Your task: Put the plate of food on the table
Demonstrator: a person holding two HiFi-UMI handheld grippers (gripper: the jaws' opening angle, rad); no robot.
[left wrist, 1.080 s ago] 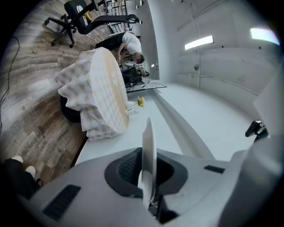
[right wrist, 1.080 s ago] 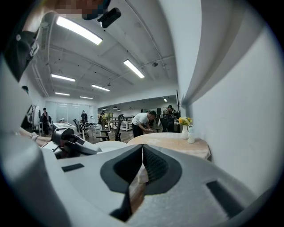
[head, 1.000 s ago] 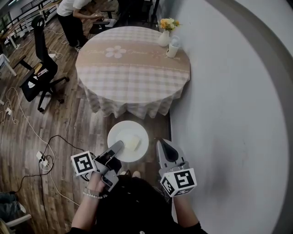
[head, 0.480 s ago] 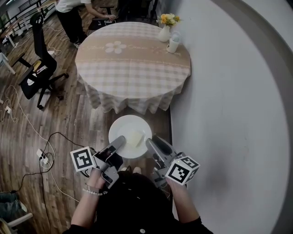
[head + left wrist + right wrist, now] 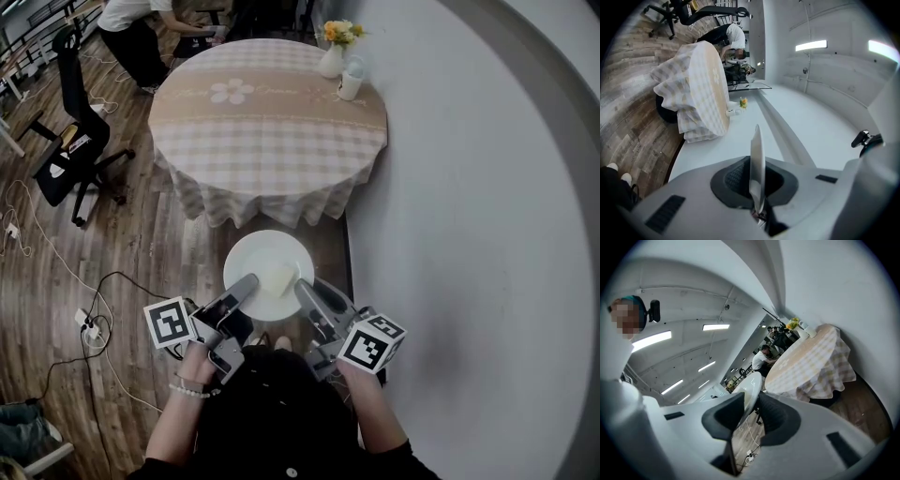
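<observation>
The left gripper [image 5: 246, 284] is clamped on the near left rim of the plate [image 5: 246, 255]. In the left gripper view, the rim [image 5: 756, 154] stands edge-on and is pinched between the two dark pads of that gripper [image 5: 757, 182]. The right gripper [image 5: 306, 290] holds the near right rim. In the right gripper view, the white edge [image 5: 749, 389] runs in between its pads [image 5: 747, 414], which close on it from both sides.

The plate hangs level between the two grippers, above the wooden floor [image 5: 141, 253]. It is just short of the hanging edge of the tablecloth and does not rest on the table [image 5: 272, 141]. A pale block of food [image 5: 278, 278] lies on the right half of the plate, though the head view is too coarse to say what it is.

The table is round, covered with a checked cloth that has a flower pattern on a plain band. At its far right edge stand a white vase of yellow flowers [image 5: 333, 52] and, just beside it, a small white cup [image 5: 350, 85].

A white wall [image 5: 469, 234] runs along the right of the table. To the left are a black office chair [image 5: 73, 141] and a cable [image 5: 112, 291] trailing across the floor. A person in a white top [image 5: 131, 23] bends over beyond the table.
</observation>
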